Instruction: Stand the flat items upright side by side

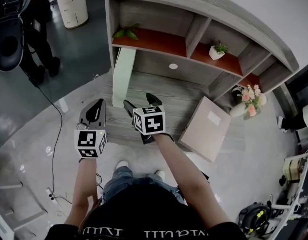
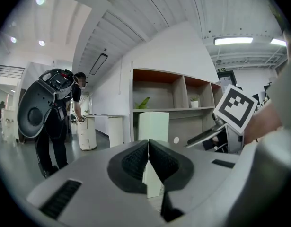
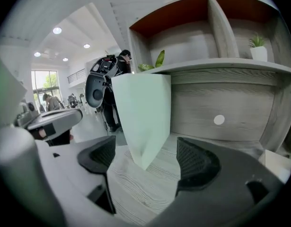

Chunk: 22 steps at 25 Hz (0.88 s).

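Right claw (image 3: 150,159) is wide open with nothing in it. The pale green panel (image 3: 143,115) stands upright on the bench (image 3: 150,188) just past the jaws, a bit left of centre, touching neither one. Left claw (image 2: 148,148) is pinched fully together on nothing, and the same panel shows straight behind its tips.

From the head view, the pale green panel sits by the left wall of the shelf unit (image 1: 194,34), ahead of both claws. Only that view catches the pink flat board (image 1: 206,129) lying down on the bench off to the right, near the flower vase (image 1: 250,100) — neither claw view shows it.
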### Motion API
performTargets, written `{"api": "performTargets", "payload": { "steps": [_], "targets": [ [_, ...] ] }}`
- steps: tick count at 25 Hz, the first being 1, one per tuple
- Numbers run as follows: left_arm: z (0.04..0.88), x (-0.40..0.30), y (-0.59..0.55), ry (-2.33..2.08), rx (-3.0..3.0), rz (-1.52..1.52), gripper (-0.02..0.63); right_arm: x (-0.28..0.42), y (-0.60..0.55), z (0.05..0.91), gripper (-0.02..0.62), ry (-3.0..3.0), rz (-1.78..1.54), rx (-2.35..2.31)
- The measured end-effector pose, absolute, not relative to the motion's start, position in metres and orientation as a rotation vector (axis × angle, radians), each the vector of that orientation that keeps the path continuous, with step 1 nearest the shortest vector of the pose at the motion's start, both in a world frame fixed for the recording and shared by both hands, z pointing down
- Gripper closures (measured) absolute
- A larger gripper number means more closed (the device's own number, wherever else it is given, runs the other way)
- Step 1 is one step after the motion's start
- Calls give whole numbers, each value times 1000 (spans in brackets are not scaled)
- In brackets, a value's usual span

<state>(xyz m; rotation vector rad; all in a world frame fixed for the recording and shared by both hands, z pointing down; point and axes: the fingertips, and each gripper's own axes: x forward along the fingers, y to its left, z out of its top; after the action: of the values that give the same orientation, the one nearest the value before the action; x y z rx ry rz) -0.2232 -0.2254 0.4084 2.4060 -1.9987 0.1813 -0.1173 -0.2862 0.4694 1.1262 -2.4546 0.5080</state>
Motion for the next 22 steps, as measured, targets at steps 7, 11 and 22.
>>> {"api": "performTargets", "payload": {
  "steps": [7, 11, 22],
  "targets": [
    [402, -176, -219, -2000, 2414, 158, 592, -52, -274, 444, 201, -2532, 542, 1108],
    [400, -142, -220, -1975, 2445, 160, 592, 0, -274, 438, 202, -2531, 589, 1145],
    [396, -53, -225, -1918, 2513, 160, 592, 143, -266, 440, 202, -2487, 679, 1293]
  ]
}}
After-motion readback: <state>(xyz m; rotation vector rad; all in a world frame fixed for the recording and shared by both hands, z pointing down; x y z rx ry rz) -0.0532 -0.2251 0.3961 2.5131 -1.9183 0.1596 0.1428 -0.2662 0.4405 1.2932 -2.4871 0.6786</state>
